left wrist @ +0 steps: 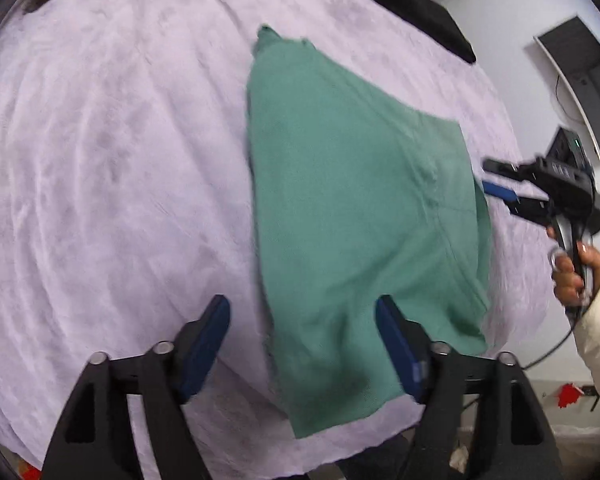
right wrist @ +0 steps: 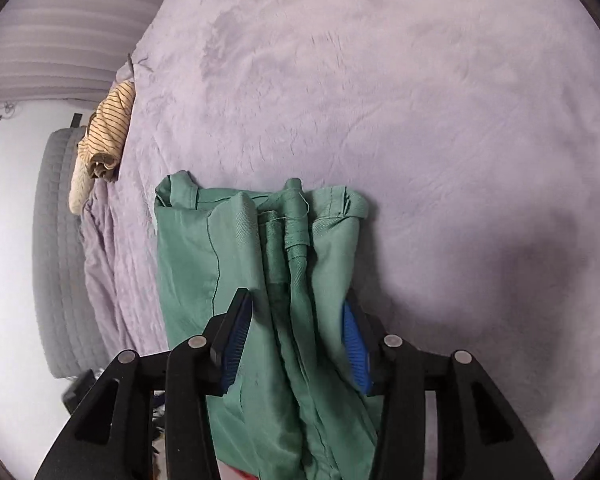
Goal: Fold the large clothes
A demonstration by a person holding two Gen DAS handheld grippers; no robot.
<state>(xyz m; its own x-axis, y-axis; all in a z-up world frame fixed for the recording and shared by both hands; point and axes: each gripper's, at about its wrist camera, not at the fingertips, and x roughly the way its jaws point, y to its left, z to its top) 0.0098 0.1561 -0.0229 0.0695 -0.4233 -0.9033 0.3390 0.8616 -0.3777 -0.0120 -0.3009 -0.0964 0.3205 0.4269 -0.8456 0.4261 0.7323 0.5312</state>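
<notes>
A green garment (left wrist: 352, 208) lies folded lengthwise on the lilac bed cover (left wrist: 112, 168). My left gripper (left wrist: 302, 312) is open above its near end, with the cloth's left edge between the fingers and nothing held. My right gripper (left wrist: 488, 178) shows at the garment's right edge, held by a hand. In the right wrist view the garment (right wrist: 260, 264) runs between the open fingers of my right gripper (right wrist: 296, 304), with its bunched hem at the far end. The cloth lies loosely there, not clamped.
A black garment (left wrist: 412, 4) lies at the bed's far edge. A striped beige garment (right wrist: 108, 128) hangs at the bed's left edge beside a grey quilted mattress side (right wrist: 60, 248). A monitor (left wrist: 580, 80) stands by the white wall on the right.
</notes>
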